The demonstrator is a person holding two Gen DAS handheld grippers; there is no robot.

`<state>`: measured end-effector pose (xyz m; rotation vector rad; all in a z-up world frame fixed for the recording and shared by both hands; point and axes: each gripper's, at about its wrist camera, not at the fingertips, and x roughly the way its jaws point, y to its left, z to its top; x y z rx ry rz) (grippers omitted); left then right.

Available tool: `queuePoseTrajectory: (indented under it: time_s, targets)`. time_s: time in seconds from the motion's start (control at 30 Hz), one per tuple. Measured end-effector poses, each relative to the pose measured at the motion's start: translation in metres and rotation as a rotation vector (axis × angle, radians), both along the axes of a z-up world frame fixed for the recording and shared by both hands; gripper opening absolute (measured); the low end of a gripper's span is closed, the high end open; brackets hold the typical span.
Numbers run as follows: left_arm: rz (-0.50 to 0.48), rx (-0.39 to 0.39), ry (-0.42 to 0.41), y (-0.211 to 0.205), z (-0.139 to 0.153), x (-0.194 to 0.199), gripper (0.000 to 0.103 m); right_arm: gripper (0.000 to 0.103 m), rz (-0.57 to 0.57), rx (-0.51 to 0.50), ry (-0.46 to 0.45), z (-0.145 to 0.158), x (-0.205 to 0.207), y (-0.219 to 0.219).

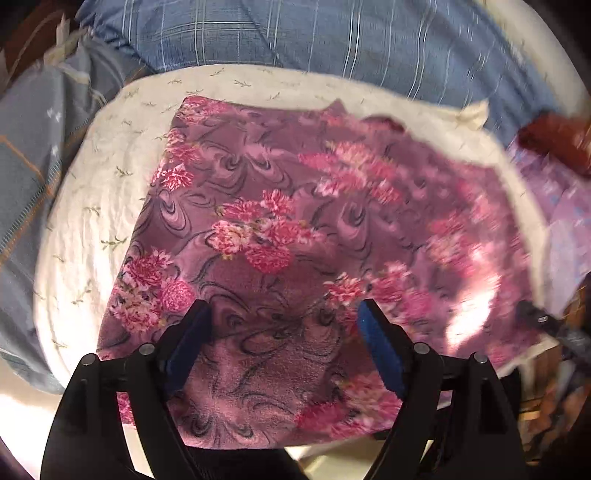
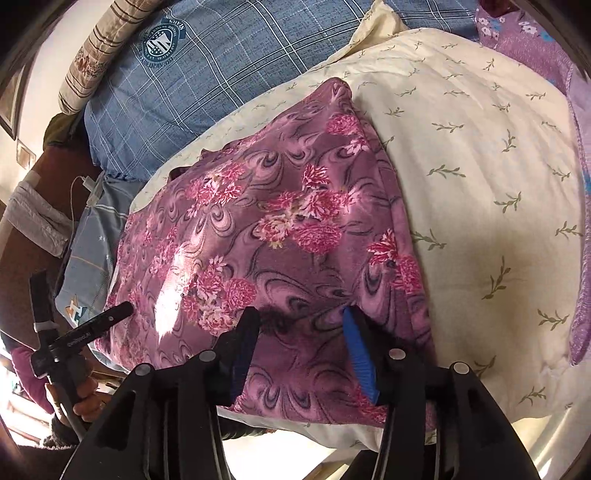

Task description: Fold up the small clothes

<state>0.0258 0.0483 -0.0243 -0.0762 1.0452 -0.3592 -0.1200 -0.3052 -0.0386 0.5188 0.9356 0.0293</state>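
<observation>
A purple fleece garment with pink flowers (image 1: 280,229) lies spread flat on a cream quilt (image 1: 88,206); it also shows in the right wrist view (image 2: 266,236), on the quilt (image 2: 480,177). My left gripper (image 1: 282,310) is open and empty, hovering over the garment's near edge. My right gripper (image 2: 301,315) is open and empty over the garment's near right part. The left gripper (image 2: 83,328) shows at the lower left of the right wrist view, held in a hand, beside the garment's left edge.
A blue plaid pillow (image 1: 295,33) lies behind the quilt, also seen in the right wrist view (image 2: 207,74). A grey-blue sheet (image 1: 33,155) lies at the left. Lilac flowered fabric (image 2: 524,33) lies at the far right. A striped pillow (image 2: 96,48) is at the back left.
</observation>
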Motion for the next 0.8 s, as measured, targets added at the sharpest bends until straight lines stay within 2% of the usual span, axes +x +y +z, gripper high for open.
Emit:
queuePoseTrajectory:
  time_s: [0.07, 0.23, 0.33, 0.4, 0.5, 0.57, 0.67, 0.8]
  targets:
    - [-0.003, -0.070, 0.002, 0.014, 0.009, 0.001, 0.082, 0.049, -0.006, -0.031, -0.031, 0.012, -0.002, 0.003]
    - [0.037, -0.183, -0.010, 0.049, 0.025, 0.008, 0.082, 0.049, 0.038, -0.101, -0.169, 0.050, 0.004, 0.023]
    - [0.089, -0.193, -0.011, 0.068, 0.029, 0.019, 0.082, 0.049, 0.061, -0.124, -0.176, 0.058, 0.018, 0.031]
    - [0.116, -0.187, -0.014, 0.077, 0.031, 0.023, 0.082, 0.049, 0.033, -0.112, -0.184, 0.062, 0.031, 0.022]
    - [0.145, -0.202, 0.020, 0.087, 0.025, 0.047, 0.082, 0.049, -0.041, -0.101, -0.165, 0.063, 0.053, -0.007]
    - [0.169, -0.216, 0.080, 0.087, 0.013, 0.066, 0.082, 0.051, -0.092, -0.094, -0.126, 0.056, 0.072, -0.028]
    - [0.168, -0.274, 0.144, 0.080, 0.002, 0.081, 0.082, 0.051, -0.143, -0.072, -0.072, 0.041, 0.100, -0.049]
    - [0.127, -0.205, 0.115, 0.050, 0.008, 0.105, 0.082, 0.050, -0.182, -0.087, -0.043, 0.027, 0.131, -0.059]
